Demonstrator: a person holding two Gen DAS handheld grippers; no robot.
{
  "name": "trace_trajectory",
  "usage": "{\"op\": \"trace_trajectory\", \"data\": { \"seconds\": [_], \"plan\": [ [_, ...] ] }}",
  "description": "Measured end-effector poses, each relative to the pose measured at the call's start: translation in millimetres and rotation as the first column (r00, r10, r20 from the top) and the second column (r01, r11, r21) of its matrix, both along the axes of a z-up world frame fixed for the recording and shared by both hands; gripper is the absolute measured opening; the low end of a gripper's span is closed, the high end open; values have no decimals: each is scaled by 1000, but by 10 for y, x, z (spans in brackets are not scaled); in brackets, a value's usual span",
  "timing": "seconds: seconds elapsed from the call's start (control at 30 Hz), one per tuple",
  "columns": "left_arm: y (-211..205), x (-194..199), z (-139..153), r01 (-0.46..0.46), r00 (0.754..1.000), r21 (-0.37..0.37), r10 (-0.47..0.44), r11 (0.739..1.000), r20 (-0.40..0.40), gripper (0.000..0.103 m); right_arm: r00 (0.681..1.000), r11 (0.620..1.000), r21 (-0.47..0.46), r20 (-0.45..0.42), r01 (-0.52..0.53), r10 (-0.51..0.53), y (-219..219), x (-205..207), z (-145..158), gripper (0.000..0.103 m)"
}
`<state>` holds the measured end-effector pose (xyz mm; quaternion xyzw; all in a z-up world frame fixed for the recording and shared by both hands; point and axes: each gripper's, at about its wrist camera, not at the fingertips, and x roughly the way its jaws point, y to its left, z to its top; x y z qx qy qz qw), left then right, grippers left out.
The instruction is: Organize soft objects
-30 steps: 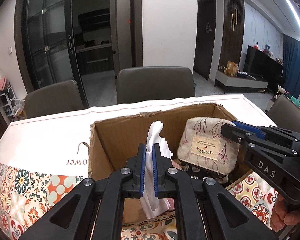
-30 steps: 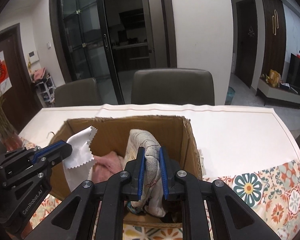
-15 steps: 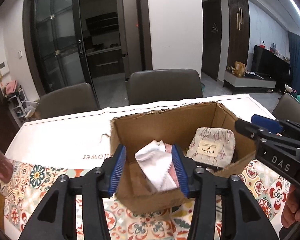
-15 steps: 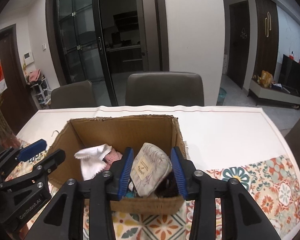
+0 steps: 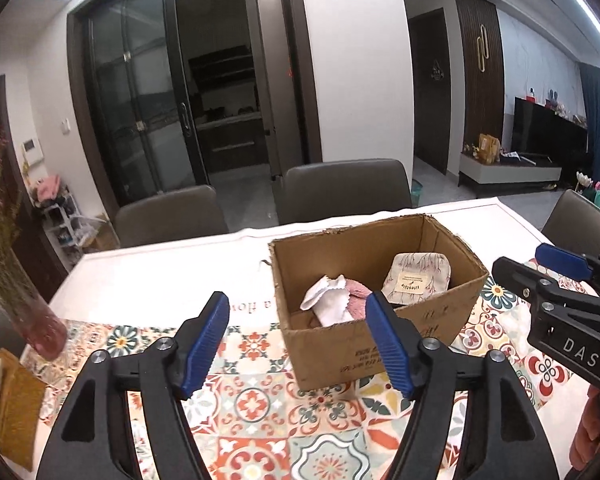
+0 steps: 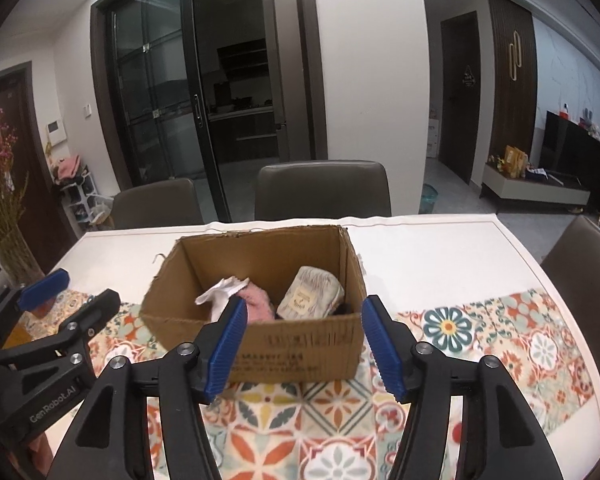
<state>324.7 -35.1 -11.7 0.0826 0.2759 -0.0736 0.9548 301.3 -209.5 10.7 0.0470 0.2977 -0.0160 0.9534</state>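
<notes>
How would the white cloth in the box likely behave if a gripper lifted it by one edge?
The white cloth lies crumpled and draped over the pink item in the box, so it would probably hang limp. It looks thin, with a zigzag-cut edge, so it is likely very light. A pinch on one fold may let the rest unfurl and trail.

Brown cardboard box [image 5: 420, 320] holds white cloth [image 5: 327, 300], pink fabric [image 5: 358, 296], seemingly branch-printed beige pouch [image 5: 416, 276].

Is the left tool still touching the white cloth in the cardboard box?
Apart. The left wrist view shows the left tool, just opened, empty, short of the cardboard box holding the white cloth.
</notes>
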Motion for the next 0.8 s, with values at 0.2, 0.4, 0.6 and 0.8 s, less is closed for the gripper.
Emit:
{"op": "trace_trajectory", "data": {
  "seconds": [0.2, 0.4, 0.6, 0.8],
  "plan": [
    [84, -326, 129, -22, 1000, -23, 22, 999, 9, 75, 1000, 1000, 8, 7, 1, -1, 35, -294, 97, 61],
    [73, -677, 238, -52, 998, -34, 53, 998, 36, 78, 1000, 1000, 14, 20, -8, 8, 13, -623, 151, 62],
    [-7, -1089, 317, -68, 995, -39, 70, 997, 69, 82, 1000, 999, 25, 18, -19, 19, -87, -979, 157, 66],
    [-64, -1469, 361, -85, 992, -41, 88, 996, 91, 86, 999, 999, 34, 37, -6, 4, -187, -1337, 220, 69]
  ]
}}
